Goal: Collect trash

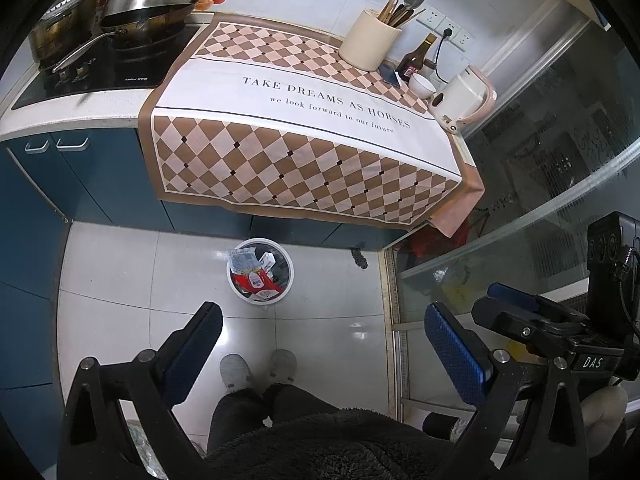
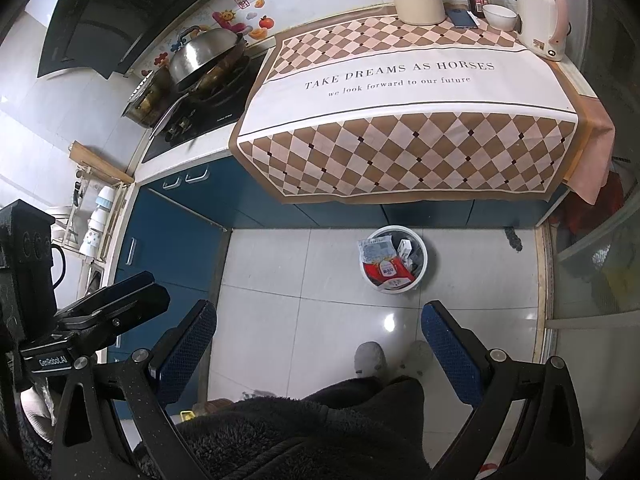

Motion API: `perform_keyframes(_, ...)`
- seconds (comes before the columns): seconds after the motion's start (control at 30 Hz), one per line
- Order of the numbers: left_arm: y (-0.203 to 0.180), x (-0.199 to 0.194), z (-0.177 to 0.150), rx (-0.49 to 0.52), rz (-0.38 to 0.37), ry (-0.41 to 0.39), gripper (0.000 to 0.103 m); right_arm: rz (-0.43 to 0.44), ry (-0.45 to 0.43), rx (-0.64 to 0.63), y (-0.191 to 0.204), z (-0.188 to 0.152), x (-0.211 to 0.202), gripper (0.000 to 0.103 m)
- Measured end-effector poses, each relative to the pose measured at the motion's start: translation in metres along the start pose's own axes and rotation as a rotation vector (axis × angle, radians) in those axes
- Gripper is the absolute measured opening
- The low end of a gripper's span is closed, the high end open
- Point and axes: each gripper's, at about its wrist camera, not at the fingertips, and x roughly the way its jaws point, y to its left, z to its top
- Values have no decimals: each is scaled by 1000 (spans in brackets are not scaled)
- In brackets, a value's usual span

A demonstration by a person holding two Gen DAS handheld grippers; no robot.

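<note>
Left wrist view. Holding hand hidden behind the rig. Left gripper (image 1: 322, 334) held high, tilted down at the floor, jaws spread wide, nothing between them. White trash bin (image 1: 260, 270) on the floor tiles, ahead of the fingertips, just before the blue cabinets (image 1: 100, 172); red wrapper (image 1: 256, 283) and small carton (image 1: 267, 261) inside, print too small to read. Grey slippers (image 1: 258, 368) below the gap.

Right wrist view. Right gripper (image 2: 319, 330) likewise raised, pointed down, jaws wide apart, empty. Trash bin (image 2: 393, 259) ahead, between the finger lines. Checked cloth (image 2: 404, 120) covering the counter; kettle (image 2: 541, 20) at its far right corner.
</note>
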Motion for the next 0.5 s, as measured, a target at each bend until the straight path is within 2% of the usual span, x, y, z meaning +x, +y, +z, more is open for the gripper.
perform_keyframes(0.5,0,2,-2,-5,2,1,103,16,19,-24,-4,-2,6,103)
